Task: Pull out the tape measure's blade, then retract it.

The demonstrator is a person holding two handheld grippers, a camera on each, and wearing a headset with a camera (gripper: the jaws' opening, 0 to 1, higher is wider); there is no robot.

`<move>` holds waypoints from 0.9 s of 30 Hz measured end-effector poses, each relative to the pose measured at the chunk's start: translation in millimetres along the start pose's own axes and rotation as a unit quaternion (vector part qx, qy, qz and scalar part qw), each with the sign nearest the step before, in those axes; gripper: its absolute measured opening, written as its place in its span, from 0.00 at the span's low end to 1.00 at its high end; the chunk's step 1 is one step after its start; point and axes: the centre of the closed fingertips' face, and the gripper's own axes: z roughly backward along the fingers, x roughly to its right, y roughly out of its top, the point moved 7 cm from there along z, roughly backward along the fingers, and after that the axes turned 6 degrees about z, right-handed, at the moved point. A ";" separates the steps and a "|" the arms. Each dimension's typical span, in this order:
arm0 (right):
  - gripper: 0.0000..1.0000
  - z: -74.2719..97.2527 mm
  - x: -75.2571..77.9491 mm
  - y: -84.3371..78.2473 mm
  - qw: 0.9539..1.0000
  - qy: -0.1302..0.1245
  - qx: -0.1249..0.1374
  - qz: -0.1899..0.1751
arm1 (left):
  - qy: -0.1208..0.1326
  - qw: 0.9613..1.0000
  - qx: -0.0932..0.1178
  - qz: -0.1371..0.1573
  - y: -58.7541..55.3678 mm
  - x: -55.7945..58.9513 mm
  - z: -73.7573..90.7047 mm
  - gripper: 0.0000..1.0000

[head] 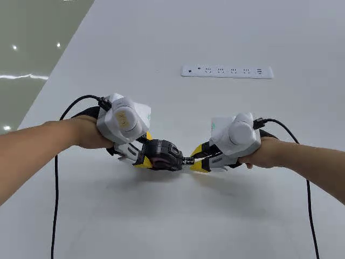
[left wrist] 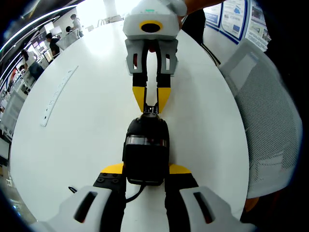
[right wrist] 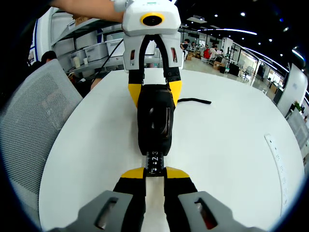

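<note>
While the left gripper (head: 145,150) clamps the tape measure (head: 163,155) over the table (head: 215,32) and the right gripper (head: 197,158) is closed on the barely drawn blade (right wrist: 153,162), that thin pinch may slip, so the blade snaps home.

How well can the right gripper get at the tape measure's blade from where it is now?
Very likely yes: the right gripper looks closed on the short bit of blade poking from the tape measure, which the left gripper holds facing it. Nothing stands between them.
</note>
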 end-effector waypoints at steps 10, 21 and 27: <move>0.12 4.1 -0.3 -3.0 1.000 0.001 0.000 0.001 | 0.002 1.000 -0.001 0.001 -1.4 -1.0 -0.6 0.26; 0.12 9.7 -0.8 -4.7 1.000 0.001 -0.003 0.005 | 0.002 1.000 -0.001 0.001 -2.4 -1.8 -0.8 0.26; 0.12 13.3 -1.8 -5.4 1.000 0.001 -0.002 0.005 | 0.003 1.000 -0.001 0.001 -2.5 -1.6 -0.4 0.26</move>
